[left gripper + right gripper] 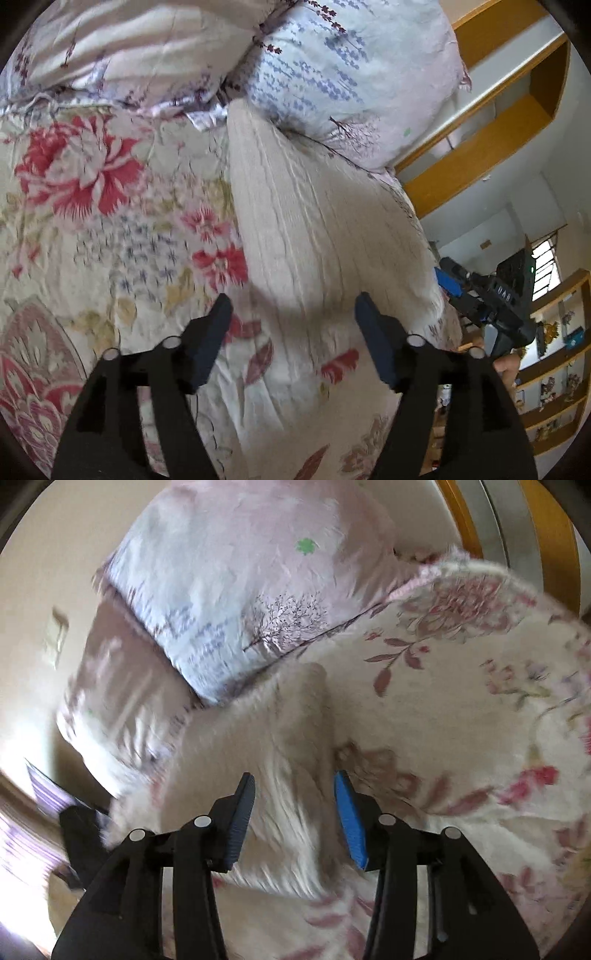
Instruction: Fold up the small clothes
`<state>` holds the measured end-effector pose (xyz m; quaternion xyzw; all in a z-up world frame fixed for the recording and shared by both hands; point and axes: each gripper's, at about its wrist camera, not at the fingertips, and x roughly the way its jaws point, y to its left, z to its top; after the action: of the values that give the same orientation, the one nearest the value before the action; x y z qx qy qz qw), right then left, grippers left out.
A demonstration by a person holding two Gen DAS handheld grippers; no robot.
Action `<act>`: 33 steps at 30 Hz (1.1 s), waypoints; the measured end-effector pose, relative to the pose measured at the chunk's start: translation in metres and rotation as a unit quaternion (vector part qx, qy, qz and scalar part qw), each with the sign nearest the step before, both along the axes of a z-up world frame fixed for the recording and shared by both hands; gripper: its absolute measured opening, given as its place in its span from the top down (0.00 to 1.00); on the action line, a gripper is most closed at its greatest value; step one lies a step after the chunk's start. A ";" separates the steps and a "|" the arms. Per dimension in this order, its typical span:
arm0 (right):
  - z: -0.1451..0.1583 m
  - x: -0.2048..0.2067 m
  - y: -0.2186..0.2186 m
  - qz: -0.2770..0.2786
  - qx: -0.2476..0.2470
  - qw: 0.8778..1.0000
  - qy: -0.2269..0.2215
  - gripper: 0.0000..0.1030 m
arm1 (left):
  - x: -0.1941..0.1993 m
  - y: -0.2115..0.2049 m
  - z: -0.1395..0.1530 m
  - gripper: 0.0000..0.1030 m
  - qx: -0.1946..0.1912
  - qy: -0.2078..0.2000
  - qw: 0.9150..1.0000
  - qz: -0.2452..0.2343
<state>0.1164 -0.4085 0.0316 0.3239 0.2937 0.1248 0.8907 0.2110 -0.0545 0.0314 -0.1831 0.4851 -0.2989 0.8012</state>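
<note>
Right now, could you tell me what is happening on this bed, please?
A person holds two grippers over a long cream ribbed knit garment lying on the floral bedspread beside a lavender-print pillow. The left gripper and the right gripper are both open, gripping nothing. The right view is motion-blurred.
</note>
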 end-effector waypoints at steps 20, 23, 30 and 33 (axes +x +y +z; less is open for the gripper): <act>-0.004 0.067 0.021 -0.067 -0.135 0.988 0.038 0.84 | 0.039 -0.032 0.002 0.24 0.036 -0.014 0.999 0.018; 0.013 0.051 0.020 -0.094 -0.157 0.983 0.013 0.73 | 0.041 -0.028 0.000 0.23 0.028 -0.007 0.999 0.020; 0.023 0.034 0.053 -0.036 -0.197 0.979 -0.044 0.58 | 0.038 -0.029 -0.004 0.21 0.038 -0.010 0.999 0.019; -0.009 0.053 0.072 -0.016 -0.255 0.967 0.009 0.55 | 0.038 -0.033 -0.005 0.18 0.050 -0.017 0.998 0.016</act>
<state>0.1699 -0.3365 0.0225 0.0923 0.3190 0.0286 0.9428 0.2491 -0.0875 0.0268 -0.1453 0.4828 -0.2643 0.8222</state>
